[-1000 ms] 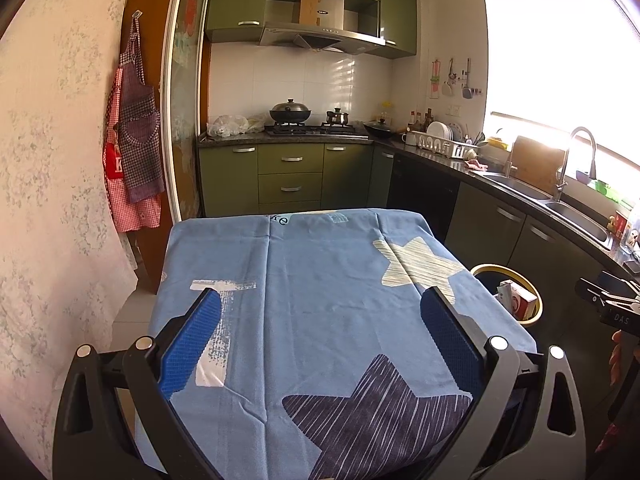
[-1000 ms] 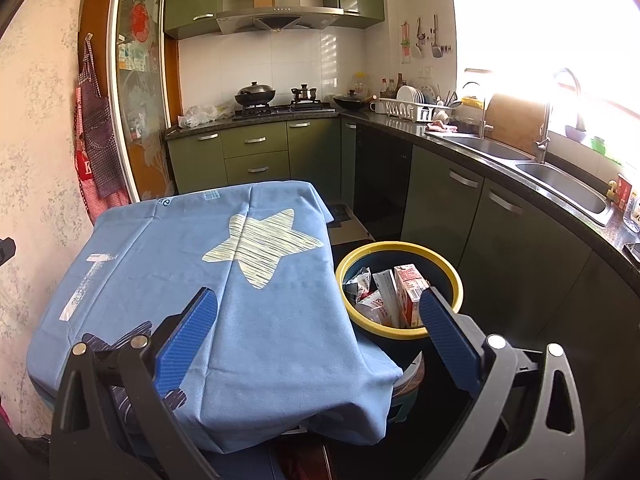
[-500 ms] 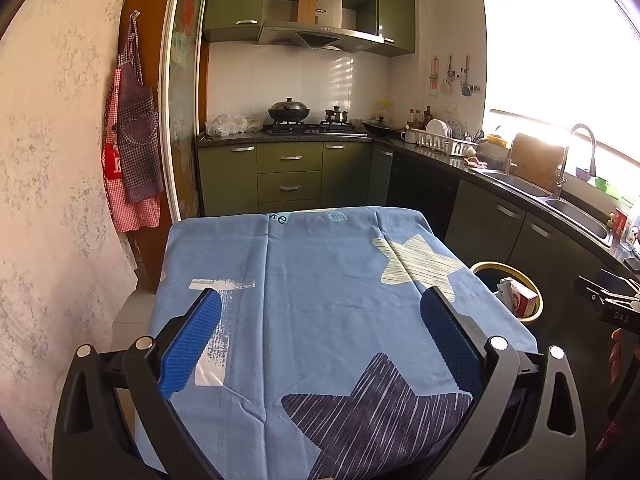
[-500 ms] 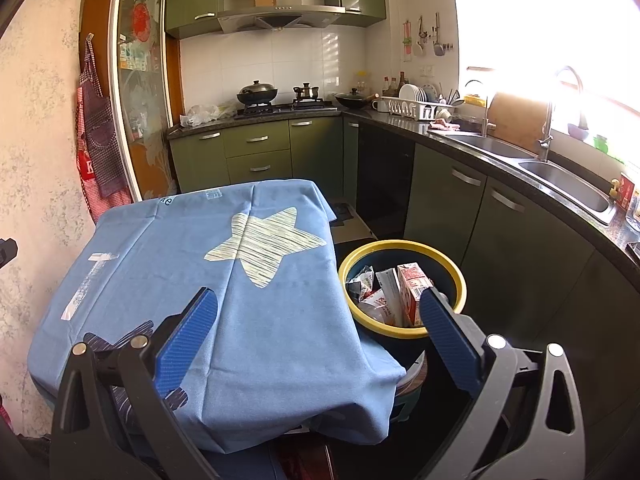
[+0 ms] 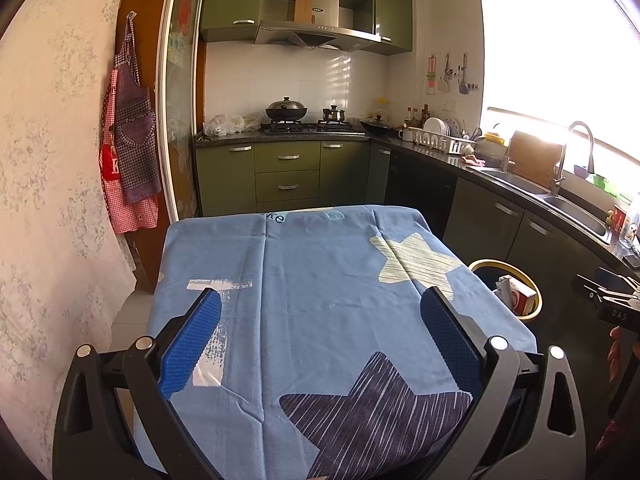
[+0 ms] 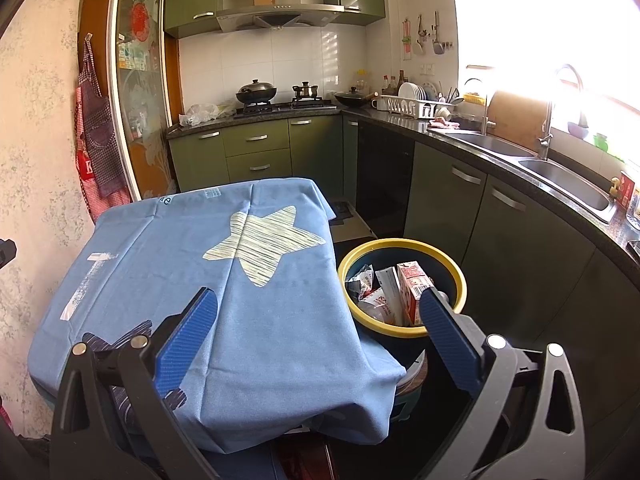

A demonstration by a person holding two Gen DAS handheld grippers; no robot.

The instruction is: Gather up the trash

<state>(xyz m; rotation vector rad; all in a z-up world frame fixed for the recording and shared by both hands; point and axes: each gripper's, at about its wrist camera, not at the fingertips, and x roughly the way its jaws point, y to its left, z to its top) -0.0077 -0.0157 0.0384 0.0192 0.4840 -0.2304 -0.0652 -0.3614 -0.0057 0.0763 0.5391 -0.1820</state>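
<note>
A dark trash bin with a yellow rim (image 6: 448,258) stands on the floor right of the table; it also shows in the left wrist view (image 5: 536,300). It holds a red and white carton (image 6: 412,286) and crumpled wrappers (image 6: 362,280). My left gripper (image 5: 320,320) is open and empty above the table with the blue star cloth (image 5: 320,272). My right gripper (image 6: 320,320) is open and empty above the table's right edge (image 6: 280,300), its right finger beside the bin. No loose trash shows on the cloth.
Green kitchen cabinets (image 6: 256,152) and a stove with pots (image 6: 256,94) stand behind the table. A counter with a sink (image 6: 568,178) runs along the right. Aprons (image 5: 128,152) hang on the left wall. The right gripper's body shows at the left wrist view's right edge (image 5: 612,304).
Both grippers stay open and nearly still. The right wrist view has drifted slightly, with the bin a little nearer its right finger.
</note>
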